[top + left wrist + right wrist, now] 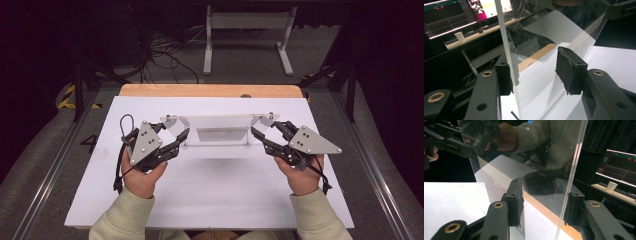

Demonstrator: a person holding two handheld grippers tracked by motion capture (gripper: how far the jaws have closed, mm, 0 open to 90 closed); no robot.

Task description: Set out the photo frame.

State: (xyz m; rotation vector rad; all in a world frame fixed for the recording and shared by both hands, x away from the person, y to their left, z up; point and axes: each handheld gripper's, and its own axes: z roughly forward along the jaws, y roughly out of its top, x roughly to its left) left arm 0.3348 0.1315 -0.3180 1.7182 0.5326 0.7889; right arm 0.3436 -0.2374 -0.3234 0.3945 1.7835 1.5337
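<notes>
Gripping a clear, glossy, seemingly acrylic stand (218,131) over matte white table (210,200).

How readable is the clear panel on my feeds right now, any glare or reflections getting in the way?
High view: even light, clear panel nearly vanishes against the white board, only its edges and a soft shadow show. Left gripper view: pale glare streaks across the panel, monitor behind is bright and soft. Right gripper view: the panel mirrors a hand and sleeve, hiding what lies behind.
</notes>
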